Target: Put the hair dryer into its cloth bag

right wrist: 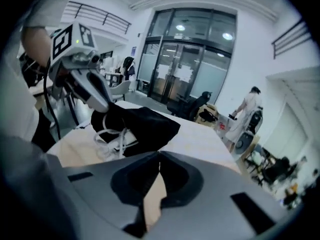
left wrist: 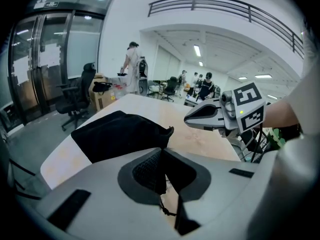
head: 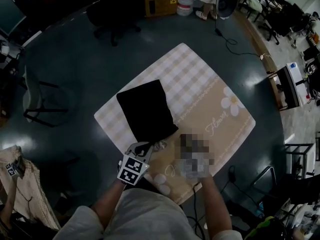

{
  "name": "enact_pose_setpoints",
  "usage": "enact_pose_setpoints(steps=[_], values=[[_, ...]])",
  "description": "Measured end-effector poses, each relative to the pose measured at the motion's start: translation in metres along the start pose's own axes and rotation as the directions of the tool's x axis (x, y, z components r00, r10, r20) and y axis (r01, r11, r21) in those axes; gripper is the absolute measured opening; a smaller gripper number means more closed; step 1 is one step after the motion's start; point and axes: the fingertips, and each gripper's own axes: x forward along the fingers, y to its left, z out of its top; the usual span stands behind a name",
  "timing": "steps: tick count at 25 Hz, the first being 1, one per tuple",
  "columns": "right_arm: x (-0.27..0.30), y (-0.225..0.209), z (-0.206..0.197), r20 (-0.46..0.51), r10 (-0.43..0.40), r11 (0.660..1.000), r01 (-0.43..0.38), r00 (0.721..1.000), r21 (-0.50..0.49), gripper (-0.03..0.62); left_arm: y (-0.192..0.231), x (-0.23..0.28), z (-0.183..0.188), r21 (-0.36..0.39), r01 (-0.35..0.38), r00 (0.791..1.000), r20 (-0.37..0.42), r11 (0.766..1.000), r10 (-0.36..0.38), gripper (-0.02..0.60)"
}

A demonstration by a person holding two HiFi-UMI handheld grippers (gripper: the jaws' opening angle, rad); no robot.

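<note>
The black cloth bag (head: 146, 110) lies flat on a checked mat (head: 200, 79), its mouth toward me. My left gripper (head: 144, 146) sits at the bag's near edge, shut on a fold of the black cloth, and a thin drawstring hangs below its jaws (left wrist: 162, 151). White cord loops (right wrist: 112, 136) spill from the bag's mouth (right wrist: 145, 124); the hair dryer's body is hidden. My right gripper (head: 190, 149), under a blurred patch in the head view, hovers just right of the bag's mouth. Its jaws (right wrist: 160, 156) are shut with nothing between them.
The mat covers part of a round dark table (head: 75, 74). An office chair (head: 112, 19) and boxes (head: 160, 3) stand beyond its far edge. A patterned cloth (head: 22, 189) hangs at the near left. People stand in the background (left wrist: 131, 66).
</note>
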Motion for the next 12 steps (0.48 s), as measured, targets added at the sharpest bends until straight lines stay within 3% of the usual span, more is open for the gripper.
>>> enact_pose_setpoints(steps=[3, 5, 9, 12], values=[[0.010, -0.003, -0.004, -0.019, 0.026, 0.985, -0.029, 0.999, -0.170, 0.018, 0.000, 0.002, 0.003, -0.005, -0.002, 1.000, -0.004, 1.000, 0.002, 0.018], [0.019, -0.001, -0.006, -0.040, 0.054, 0.971, -0.062, 0.998, -0.232, 0.132, 0.001, 0.004, 0.004, -0.006, -0.002, 1.000, -0.002, 1.000, 0.002, 0.018], [0.039, 0.004, -0.008, -0.087, 0.071, 0.938, -0.096, 0.994, -0.333, 0.153, 0.001, 0.005, 0.005, 0.000, 0.002, 1.000, -0.002, 1.000, -0.002, 0.018], [0.055, 0.009, -0.011, -0.102, 0.076, 0.930, -0.107, 0.992, -0.352, 0.155, 0.000, 0.004, 0.004, 0.008, 0.006, 1.000, -0.004, 1.000, -0.006, 0.018]])
